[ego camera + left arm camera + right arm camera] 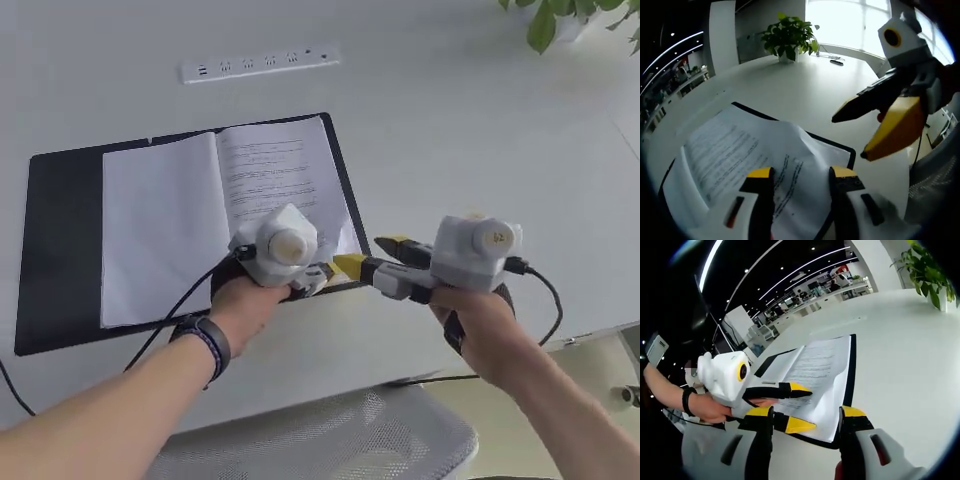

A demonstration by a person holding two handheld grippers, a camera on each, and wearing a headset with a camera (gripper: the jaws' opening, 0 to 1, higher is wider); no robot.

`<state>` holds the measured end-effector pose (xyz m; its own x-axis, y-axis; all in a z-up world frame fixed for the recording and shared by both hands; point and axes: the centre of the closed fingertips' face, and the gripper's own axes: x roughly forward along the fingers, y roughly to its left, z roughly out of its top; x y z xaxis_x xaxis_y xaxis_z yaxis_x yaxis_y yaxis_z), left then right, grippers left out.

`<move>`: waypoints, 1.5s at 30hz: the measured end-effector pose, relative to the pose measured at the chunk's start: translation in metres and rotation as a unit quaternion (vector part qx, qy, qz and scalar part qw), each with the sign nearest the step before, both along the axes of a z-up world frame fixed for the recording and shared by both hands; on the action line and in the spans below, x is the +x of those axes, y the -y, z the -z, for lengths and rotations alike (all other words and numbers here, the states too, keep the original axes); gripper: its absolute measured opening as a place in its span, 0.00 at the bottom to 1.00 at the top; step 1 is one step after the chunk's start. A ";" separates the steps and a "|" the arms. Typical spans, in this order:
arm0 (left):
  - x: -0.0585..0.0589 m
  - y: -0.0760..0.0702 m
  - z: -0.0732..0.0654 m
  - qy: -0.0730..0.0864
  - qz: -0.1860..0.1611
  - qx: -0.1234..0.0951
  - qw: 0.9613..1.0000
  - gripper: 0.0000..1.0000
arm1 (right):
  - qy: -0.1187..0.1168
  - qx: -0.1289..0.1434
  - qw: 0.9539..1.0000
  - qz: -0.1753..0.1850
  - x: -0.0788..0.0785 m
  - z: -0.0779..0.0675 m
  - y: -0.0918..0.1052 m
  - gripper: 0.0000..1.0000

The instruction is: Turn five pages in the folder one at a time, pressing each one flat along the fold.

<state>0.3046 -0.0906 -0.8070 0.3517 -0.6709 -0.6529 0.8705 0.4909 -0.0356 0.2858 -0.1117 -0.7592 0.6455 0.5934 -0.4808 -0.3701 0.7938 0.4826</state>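
Hiding near corner of folder (60, 250), head view: L gripper (801, 175), jaws apart; R gripper (806, 412) likewise.

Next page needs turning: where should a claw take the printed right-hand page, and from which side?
Pinch the printed page by its lower outer corner, coming from the folder's free right edge. That corner seems to bow upward, while the opposite edge is bound at the fold.
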 end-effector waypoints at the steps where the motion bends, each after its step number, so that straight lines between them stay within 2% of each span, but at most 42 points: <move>1: 0.000 0.000 0.000 0.000 0.000 0.000 1.000 0.44 | -0.002 0.001 1.000 -0.002 0.003 0.002 -0.001 0.51; 8: 0.000 0.000 0.000 0.000 0.000 0.001 1.000 0.44 | -0.017 0.017 1.000 -0.008 0.021 0.017 -0.006 0.47; 18: 0.000 0.000 0.000 -0.005 -0.002 -0.002 1.000 0.44 | -0.037 0.050 0.998 -0.007 0.037 0.028 -0.007 0.38; 21: 0.000 0.000 0.000 -0.008 -0.001 -0.002 1.000 0.44 | -0.045 0.091 0.995 -0.004 0.040 0.025 -0.008 0.30; 23: 0.000 0.000 0.000 -0.008 -0.002 -0.003 1.000 0.44 | -0.046 0.086 0.995 -0.005 0.041 0.029 -0.006 0.24; 26: 0.000 0.000 0.000 -0.010 -0.002 -0.003 1.000 0.44 | -0.049 0.085 0.995 -0.008 0.040 0.031 -0.004 0.19; 29: 0.000 0.000 0.000 -0.013 -0.002 -0.005 1.000 0.44 | -0.047 0.094 0.994 -0.005 0.038 0.028 -0.002 0.14; 33: -0.001 0.000 -0.001 -0.022 0.008 -0.008 1.000 0.46 | -0.048 0.103 0.994 -0.007 0.035 0.025 0.002 0.08; 40: -0.005 0.001 -0.003 -0.038 0.013 -0.016 0.999 0.51 | -0.047 0.108 0.993 -0.021 0.026 0.022 -0.003 0.01; 42: -0.006 0.000 -0.003 -0.043 0.012 -0.017 0.999 0.51 | -0.046 0.105 0.993 -0.027 0.022 0.022 -0.006 0.00; 45: -0.009 -0.002 -0.005 -0.053 0.014 -0.017 0.998 0.53 | -0.049 0.084 0.994 -0.041 0.014 0.027 -0.009 0.00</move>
